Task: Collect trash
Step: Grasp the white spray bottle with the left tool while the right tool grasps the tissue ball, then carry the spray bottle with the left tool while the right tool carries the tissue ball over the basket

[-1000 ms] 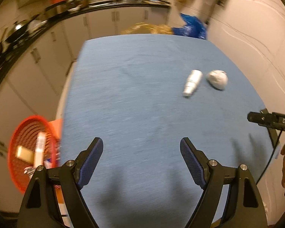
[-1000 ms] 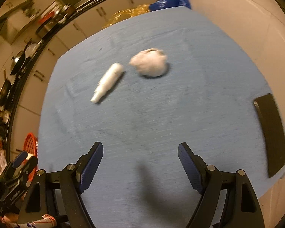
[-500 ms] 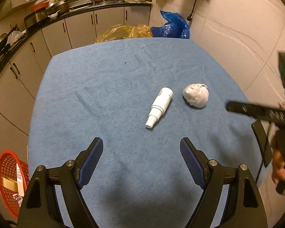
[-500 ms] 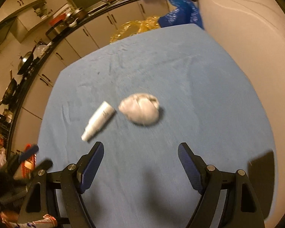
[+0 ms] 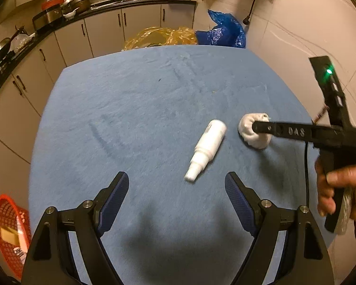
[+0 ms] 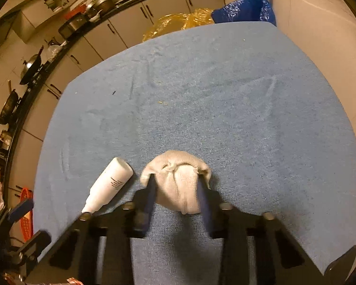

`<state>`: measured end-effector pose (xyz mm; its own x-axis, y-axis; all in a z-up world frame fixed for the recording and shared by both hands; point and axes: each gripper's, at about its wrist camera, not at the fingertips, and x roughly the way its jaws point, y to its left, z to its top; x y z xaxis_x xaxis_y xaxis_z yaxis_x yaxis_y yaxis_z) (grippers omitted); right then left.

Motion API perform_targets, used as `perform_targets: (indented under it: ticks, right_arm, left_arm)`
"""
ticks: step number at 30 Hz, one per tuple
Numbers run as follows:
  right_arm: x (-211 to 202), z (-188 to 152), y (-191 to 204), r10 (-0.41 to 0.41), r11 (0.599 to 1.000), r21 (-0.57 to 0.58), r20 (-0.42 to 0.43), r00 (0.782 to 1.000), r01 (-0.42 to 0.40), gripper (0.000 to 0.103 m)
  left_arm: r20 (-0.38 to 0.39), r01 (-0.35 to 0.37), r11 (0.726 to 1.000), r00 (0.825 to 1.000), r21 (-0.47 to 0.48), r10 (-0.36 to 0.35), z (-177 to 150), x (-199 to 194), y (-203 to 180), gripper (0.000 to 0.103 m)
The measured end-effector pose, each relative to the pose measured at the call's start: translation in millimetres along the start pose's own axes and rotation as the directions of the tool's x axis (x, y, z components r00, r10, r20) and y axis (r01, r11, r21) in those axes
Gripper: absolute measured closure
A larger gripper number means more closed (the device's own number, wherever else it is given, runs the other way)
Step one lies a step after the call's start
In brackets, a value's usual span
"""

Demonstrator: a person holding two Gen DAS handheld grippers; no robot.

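1. Crumpled white wad (image 6: 178, 185): on the blue worktop (image 6: 225, 95), near edge; your right gripper (image 6: 176, 196) has just been closing its fingers, now clamped on both flanks.
2. White bottle (image 6: 111, 182): lying just beside the wad, uncollected.
3. Left gripper (image 5: 175, 192): fingers apart, empty, bottle ahead.
4. Red basket (image 5: 9, 228): off the worktop's left.
5. Risk: the soft wad may squash and slip out when lifted.

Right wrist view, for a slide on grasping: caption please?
Right tool closing on a crumpled white wad on the blue cloth, a white bottle lying just left.
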<state>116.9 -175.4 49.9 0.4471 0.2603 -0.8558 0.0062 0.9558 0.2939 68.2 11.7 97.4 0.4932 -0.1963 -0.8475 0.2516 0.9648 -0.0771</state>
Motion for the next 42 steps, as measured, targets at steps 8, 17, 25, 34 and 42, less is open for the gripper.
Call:
perform_targets:
  ticks: [8, 17, 25, 34, 42]
  right_arm:
    - [-29.9, -20.5, -14.7, 0.030, 0.999, 0.029, 0.004, 1.000, -0.030, 0.078]
    - [-47.2, -37.0, -23.2, 0.029, 0.999, 0.034, 0.001, 1.000, -0.029, 0.078]
    - [-52.8, -46.7, -17.5, 0.040, 0.999, 0.032, 0.000, 0.999, -0.040, 0.078]
    - [-46.9, -72.2, 23.6, 0.066, 0.997, -0.025, -0.032, 0.997, -0.066, 0.078]
    - [-45.2, -105.1, 73.0, 0.074, 0.993, -0.083, -0.066, 0.995, -0.080, 0.078]
  left_arm:
    - [-0.024, 0.027, 1.000, 0.999, 0.003, -0.027, 21.4, 45.0, -16.9, 0.021]
    - [-0.092, 0.005, 1.000, 0.996, 0.030, -0.003, 27.6, 97.7, -30.1, 0.055]
    - [-0.064, -0.009, 0.999, 0.998, 0.042, 0.012, 16.1, 89.8, -31.5, 0.074]
    - [-0.045, -0.003, 1.000, 0.999, -0.003, 0.003, -29.7, 44.3, -5.3, 0.074]
    - [-0.012, -0.004, 1.000, 1.000, -0.026, 0.004, -72.1, -5.2, 25.7, 0.074]
